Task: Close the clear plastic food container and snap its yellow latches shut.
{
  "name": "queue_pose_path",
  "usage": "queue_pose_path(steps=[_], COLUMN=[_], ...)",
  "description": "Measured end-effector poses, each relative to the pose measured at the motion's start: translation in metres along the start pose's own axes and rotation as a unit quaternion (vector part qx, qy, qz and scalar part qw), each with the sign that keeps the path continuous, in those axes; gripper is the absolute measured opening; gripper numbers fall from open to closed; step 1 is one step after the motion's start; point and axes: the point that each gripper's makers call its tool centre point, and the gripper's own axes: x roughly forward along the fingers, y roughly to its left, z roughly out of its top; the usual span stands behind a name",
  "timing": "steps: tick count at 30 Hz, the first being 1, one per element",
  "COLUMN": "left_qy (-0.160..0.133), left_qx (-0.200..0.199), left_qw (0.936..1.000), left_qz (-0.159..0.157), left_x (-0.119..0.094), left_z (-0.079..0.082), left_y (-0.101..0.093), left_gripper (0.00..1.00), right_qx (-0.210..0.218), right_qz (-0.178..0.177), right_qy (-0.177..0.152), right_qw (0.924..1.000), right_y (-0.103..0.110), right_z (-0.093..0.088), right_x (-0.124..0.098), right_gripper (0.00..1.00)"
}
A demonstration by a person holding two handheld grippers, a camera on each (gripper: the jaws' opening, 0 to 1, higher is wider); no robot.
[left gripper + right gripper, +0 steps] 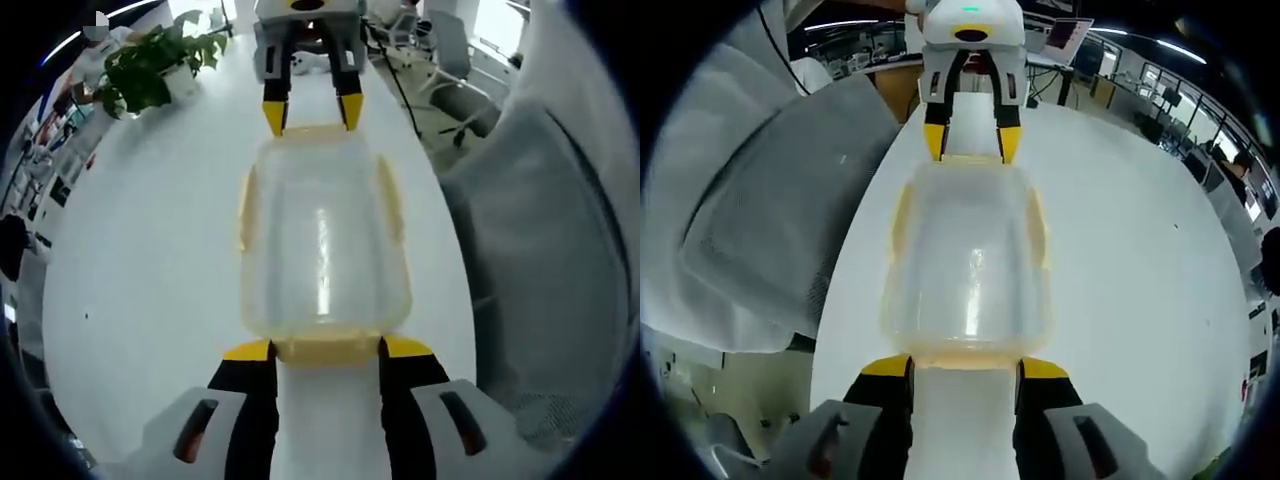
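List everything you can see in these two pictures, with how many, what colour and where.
food container: one, clear plastic with yellow latches, on the table between the two grippers
table: one, white, under the container
potted plant: one, green leaves, far end of the table in the left gripper view
office chairs: at least two, grey, beside the table
white mesh fabric: beside the table edge, possibly the person's clothing
left gripper: black with yellow tips, at one end latch
right gripper: black with yellow tips, at the opposite end latch
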Motion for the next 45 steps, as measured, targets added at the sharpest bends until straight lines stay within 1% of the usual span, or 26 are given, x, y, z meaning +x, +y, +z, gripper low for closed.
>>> queue_pose_path(steps=[2,5,7,8,9,11,14,18,21,23,24,26,28,29,31,33,35,37,38,40,43,44,45], left_qy=[0.002,0.007,0.006,0.005,0.004,0.002,0.009,0.011,0.011,0.008,0.004,-0.006,-0.020,-0.027,-0.042,-0.052,-0.058,-0.073,-0.080,-0.089,-0.089,-0.091,-0.095], left_qx=[0.001,0.008,0.008,0.008,0.009,0.002,0.002,-0.001,-0.003,-0.010,-0.020,-0.031,-0.059,-0.073,-0.092,-0.111,-0.134,-0.161,-0.179,-0.209,-0.220,-0.246,-0.261], left_qw=[1.0000,0.9999,1.0000,1.0000,1.0000,1.0000,0.9999,0.9999,0.9999,0.9999,0.9998,0.9995,0.9981,0.9970,0.9948,0.9924,0.9892,0.9841,0.9804,0.9738,0.9713,0.9649,0.9607], left_qz=[0.003,0.005,0.003,0.001,-0.001,-0.009,-0.010,-0.011,-0.011,-0.010,-0.008,-0.004,0.001,0.000,0.007,0.001,0.008,0.012,0.015,0.014,0.011,0.010,0.012], left_x=[0.000,0.000,0.000,0.000,-0.001,-0.002,-0.003,-0.003,-0.005,-0.007,-0.010,-0.013,-0.016,-0.019,-0.023,-0.025,-0.026,-0.026,-0.027,-0.028,-0.027,-0.026,-0.025], left_z=[-0.001,-0.003,-0.003,-0.003,-0.004,-0.005,-0.009,-0.012,-0.013,-0.013,-0.013,-0.011,-0.008,-0.007,-0.003,-0.001,0.000,0.005,0.007,0.010,0.009,0.008,0.008], left_y=[0.000,0.000,-0.001,-0.001,-0.002,-0.004,-0.005,-0.007,-0.008,-0.007,-0.007,-0.005,-0.003,-0.003,0.000,-0.002,0.001,0.002,0.003,0.002,-0.001,-0.002,-0.001], left_gripper=[0.37,0.37,0.37,0.37,0.37,0.37,0.37,0.41,0.41,0.42,0.42,0.43,0.43,0.43,0.43,0.40,0.39,0.41,0.43,0.43,0.42,0.43,0.43], right_qx=[-0.005,-0.011,-0.029,-0.027,-0.021,0.001,-0.012,-0.005,-0.003,-0.003,-0.003,0.008,0.016,0.023,0.055,0.081,0.095,0.113,0.126,0.150,0.162,0.169,0.178], right_qz=[-0.003,0.003,-0.002,0.000,0.000,0.018,0.009,0.011,0.011,0.009,0.007,0.005,-0.003,-0.008,-0.015,-0.023,-0.035,-0.037,-0.046,-0.049,-0.050,-0.053,-0.060], right_qy=[0.001,0.005,0.013,0.018,0.021,0.013,0.024,0.020,0.018,0.022,0.024,0.021,0.015,0.011,-0.008,-0.022,-0.026,-0.036,-0.040,-0.048,-0.050,-0.050,-0.048], right_qw=[1.0000,0.9999,0.9995,0.9995,0.9996,0.9998,0.9996,0.9997,0.9998,0.9997,0.9997,0.9997,0.9998,0.9997,0.9983,0.9962,0.9945,0.9923,0.9901,0.9862,0.9842,0.9829,0.9811], right_y=[-0.001,0.001,0.001,0.001,0.001,0.009,0.007,0.009,0.010,0.009,0.009,0.008,0.007,0.005,0.004,0.000,-0.004,-0.005,-0.007,-0.007,-0.005,-0.004,-0.005], right_z=[0.000,-0.001,-0.004,-0.006,-0.009,-0.009,-0.015,-0.012,-0.010,-0.011,-0.012,-0.011,-0.008,-0.005,0.001,0.006,0.008,0.012,0.015,0.019,0.022,0.022,0.021], right_x=[0.000,0.000,0.000,0.000,0.000,0.000,-0.002,-0.004,-0.006,-0.007,-0.008,-0.011,-0.014,-0.016,-0.019,-0.023,-0.027,-0.029,-0.030,-0.031,-0.030,-0.029,-0.028], right_gripper=[0.37,0.37,0.34,0.32,0.33,0.38,0.36,0.36,0.36,0.36,0.37,0.38,0.41,0.42,0.42,0.42,0.42,0.42,0.42,0.43,0.43,0.43,0.43])
